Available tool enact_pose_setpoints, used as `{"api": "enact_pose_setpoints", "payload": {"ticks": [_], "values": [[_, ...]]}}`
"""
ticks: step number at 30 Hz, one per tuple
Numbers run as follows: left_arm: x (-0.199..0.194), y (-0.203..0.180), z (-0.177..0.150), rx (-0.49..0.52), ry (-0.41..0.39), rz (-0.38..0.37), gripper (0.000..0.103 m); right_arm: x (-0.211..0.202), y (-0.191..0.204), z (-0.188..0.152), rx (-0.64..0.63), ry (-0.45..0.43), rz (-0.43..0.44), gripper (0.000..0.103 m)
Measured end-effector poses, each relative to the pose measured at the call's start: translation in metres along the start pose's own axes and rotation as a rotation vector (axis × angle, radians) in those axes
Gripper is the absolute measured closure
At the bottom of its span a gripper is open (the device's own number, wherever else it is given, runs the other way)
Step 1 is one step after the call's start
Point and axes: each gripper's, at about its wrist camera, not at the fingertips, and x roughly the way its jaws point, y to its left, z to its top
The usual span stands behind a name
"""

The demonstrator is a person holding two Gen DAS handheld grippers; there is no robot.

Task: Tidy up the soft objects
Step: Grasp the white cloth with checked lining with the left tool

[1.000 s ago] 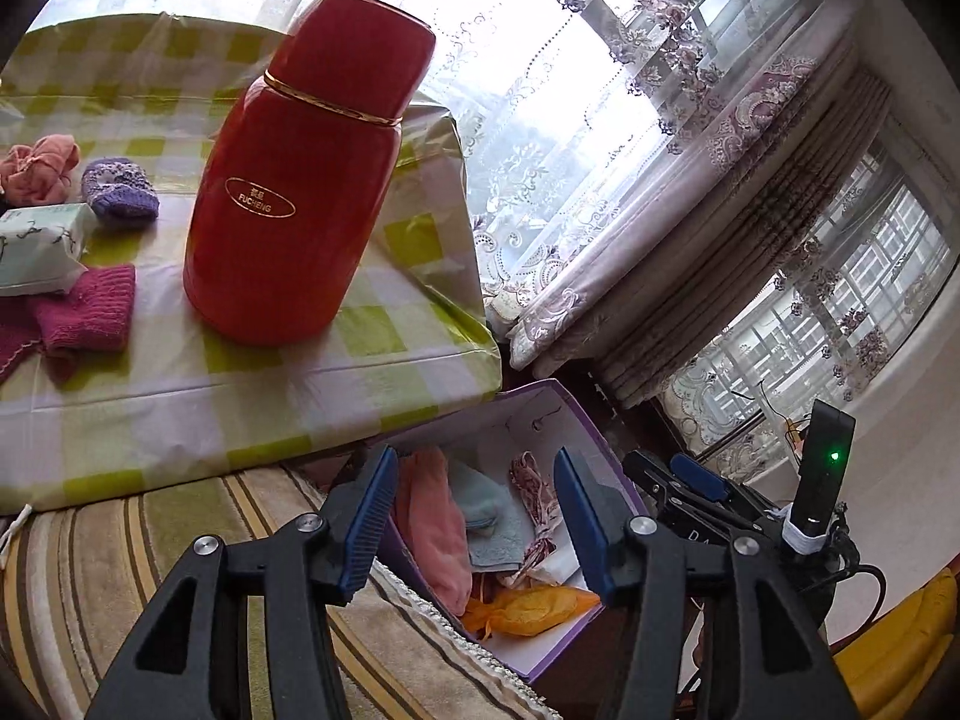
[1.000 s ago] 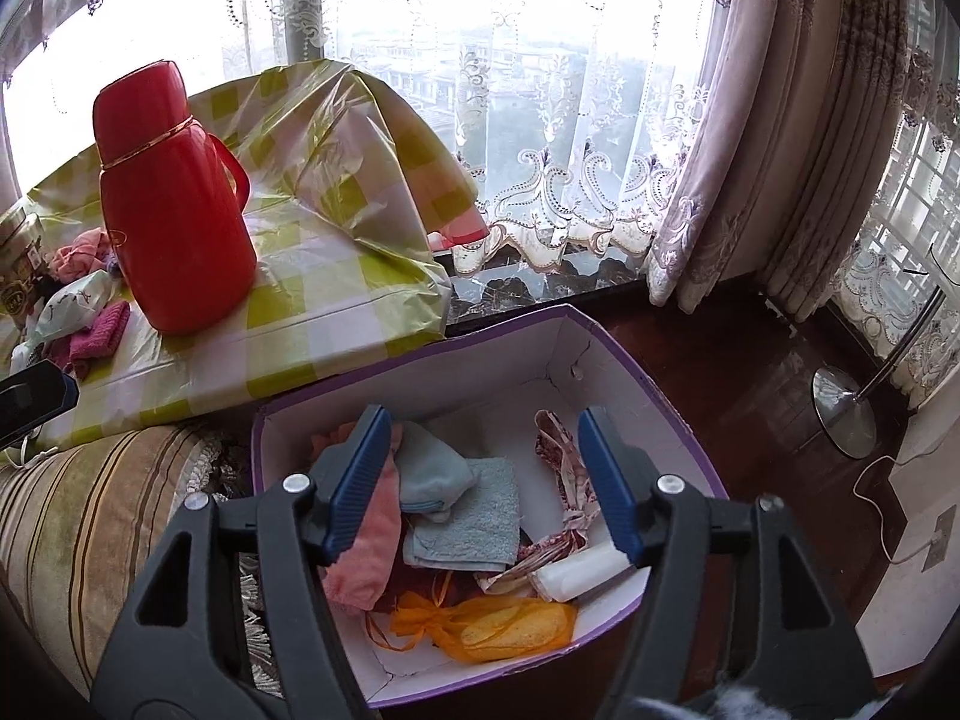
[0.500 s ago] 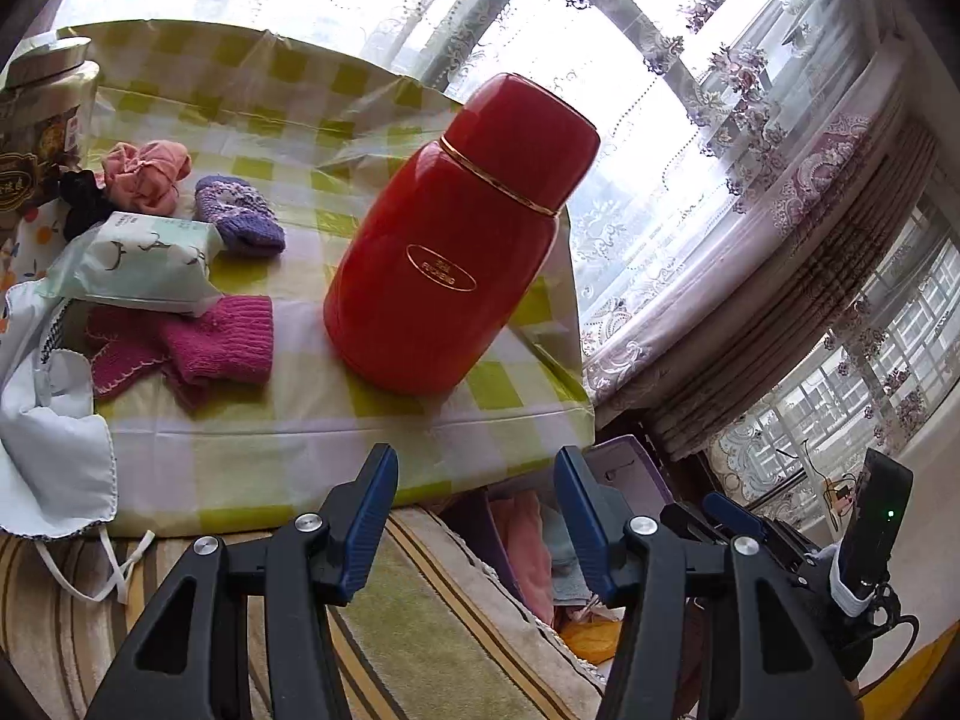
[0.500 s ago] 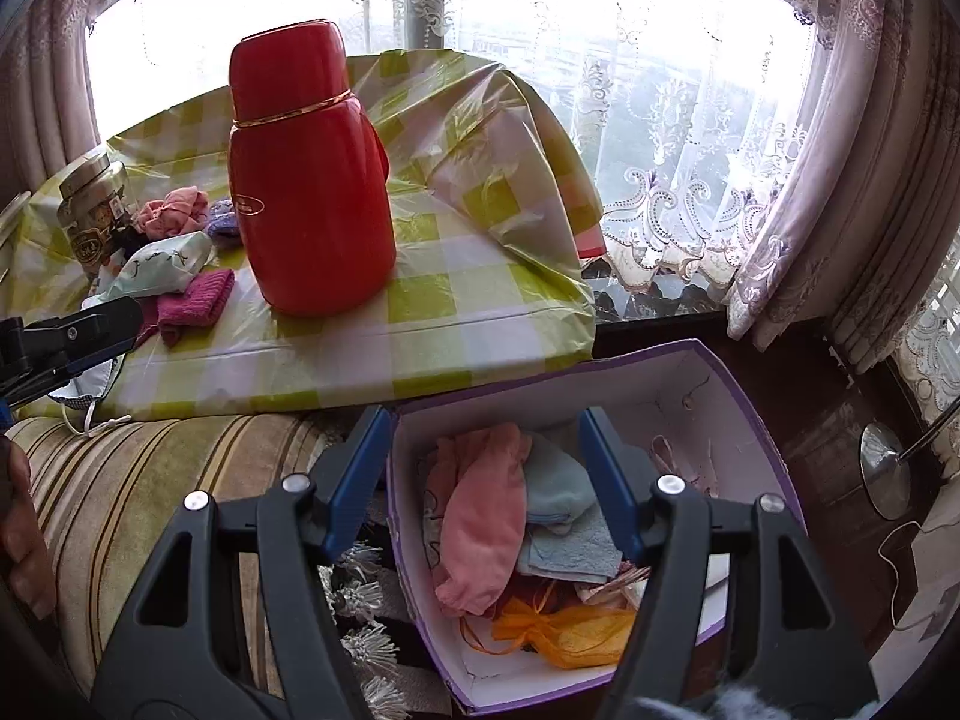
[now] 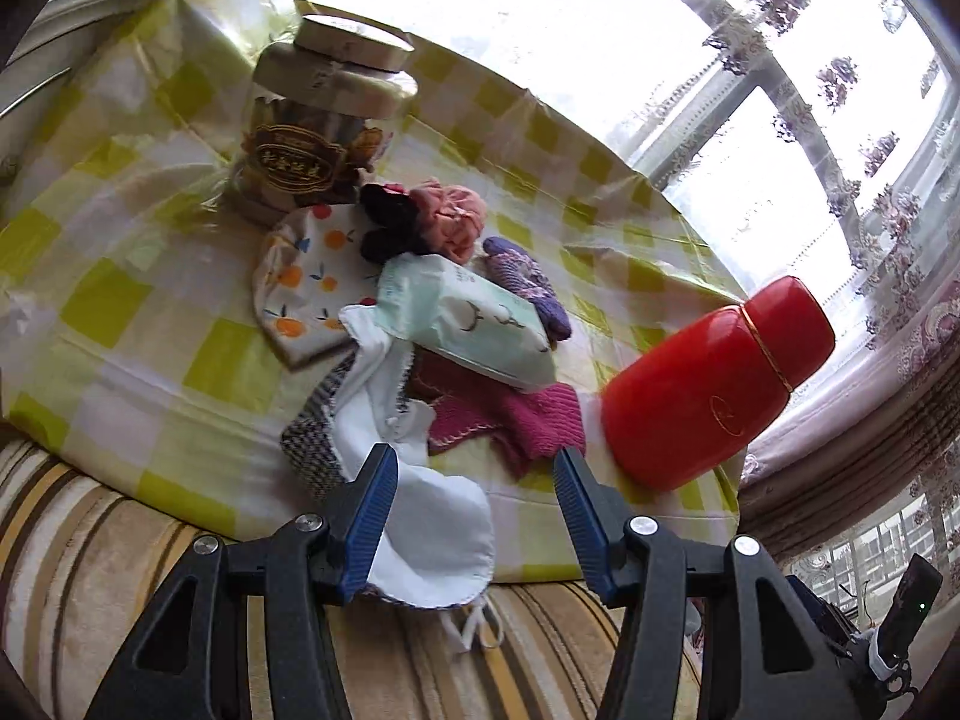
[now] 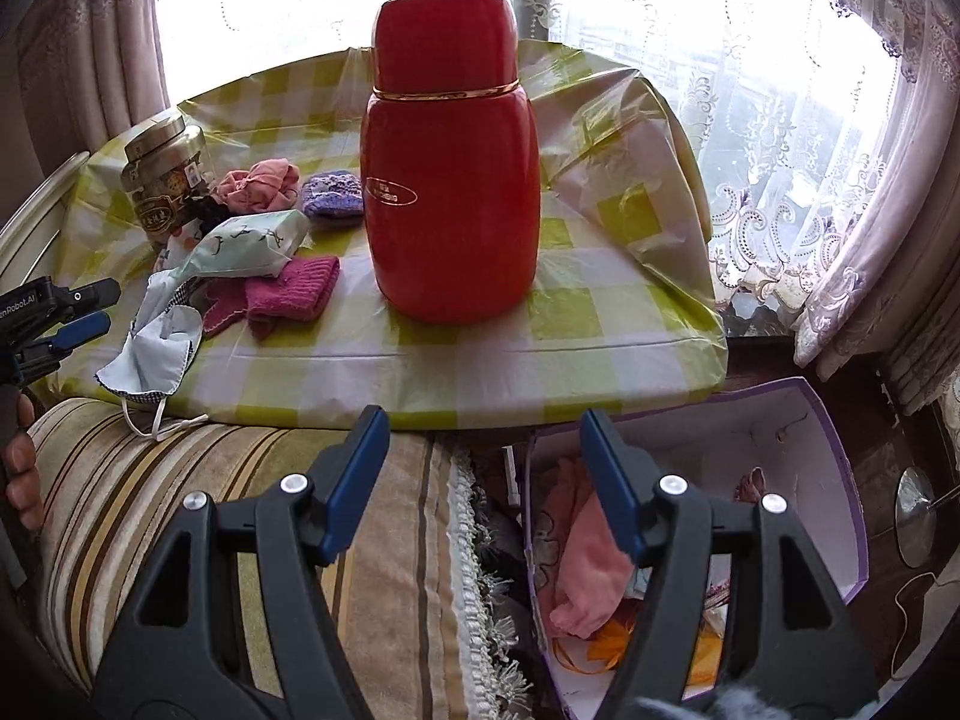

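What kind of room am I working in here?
Probably a home living room by a window: lace curtains, a striped sofa cushion, and a checked tablecloth holding a red thermos.

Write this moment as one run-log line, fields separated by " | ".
left claw: open, over mask at table edge | right claw: open, empty, between table and box | box: holds cloths

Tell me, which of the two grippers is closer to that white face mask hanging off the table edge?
Left. The left gripper hangs open right over the white face mask; the right gripper is off toward the purple box.
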Motion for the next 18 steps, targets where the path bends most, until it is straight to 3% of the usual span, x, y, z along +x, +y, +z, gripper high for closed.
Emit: {"api": "enact_pose_setpoints", "payload": {"ticks": [6, 18], "values": [[0.011, 0.041, 0.008, -0.1, 0.051, 0.052, 0.047, 0.017, 0.025, 0.011, -0.052, 0.019, 0.037, 0.033], [0.056, 0.032, 0.011, -0.055, 0.172, 0.123, 0.038, 0.038, 0.071, 0.037, -0.135, 0.007, 0.11, 0.028]]}}
